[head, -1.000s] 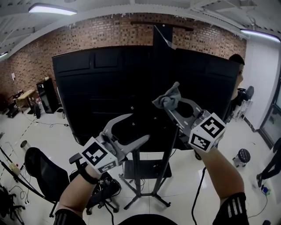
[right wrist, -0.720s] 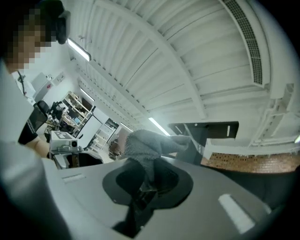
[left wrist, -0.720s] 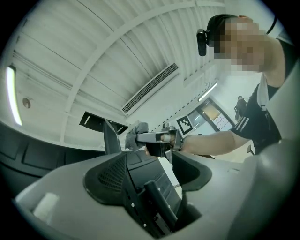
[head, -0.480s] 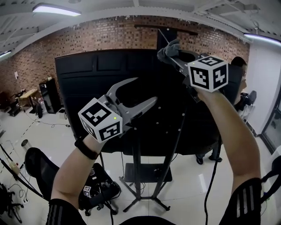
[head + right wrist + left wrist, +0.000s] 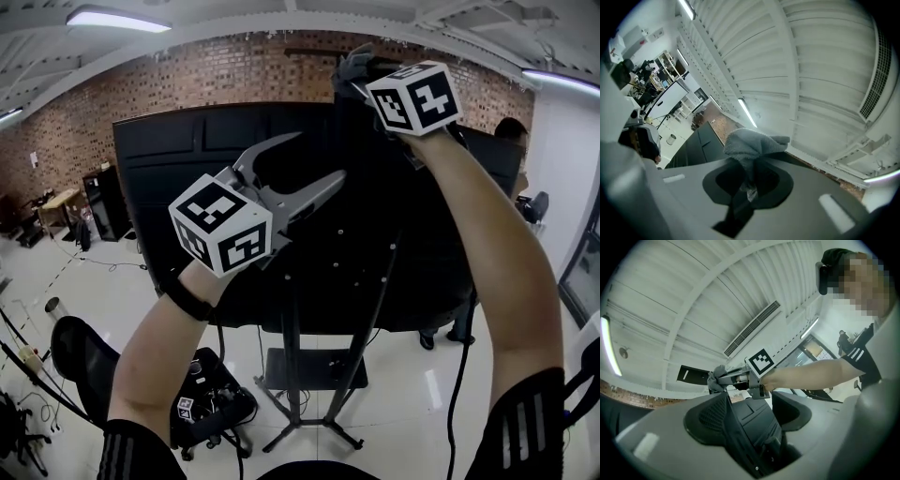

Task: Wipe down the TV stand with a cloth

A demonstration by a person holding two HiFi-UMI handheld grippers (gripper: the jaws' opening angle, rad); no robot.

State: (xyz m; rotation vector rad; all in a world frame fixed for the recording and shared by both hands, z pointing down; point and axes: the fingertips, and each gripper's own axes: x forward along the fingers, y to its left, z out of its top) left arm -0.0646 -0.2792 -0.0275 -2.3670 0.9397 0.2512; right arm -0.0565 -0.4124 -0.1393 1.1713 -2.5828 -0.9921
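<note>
The right gripper [image 5: 357, 77] is clamped shut on a bunched grey cloth [image 5: 352, 64], held high at 12 o'clock in the head view. It sits beside the top of the upright post of the TV stand [image 5: 292, 366]; whether cloth and post touch I cannot tell. The post's long axis runs 12 to 6, so the wipe likely goes downward. The left gripper [image 5: 317, 159], jaws apart and empty, hangs at 7 o'clock from the cloth, before the black screen back [image 5: 169, 159]. The pale floor [image 5: 412, 394] lies below, with a brick wall [image 5: 141, 84] behind and an office chair [image 5: 84, 361] at 8 o'clock.
</note>
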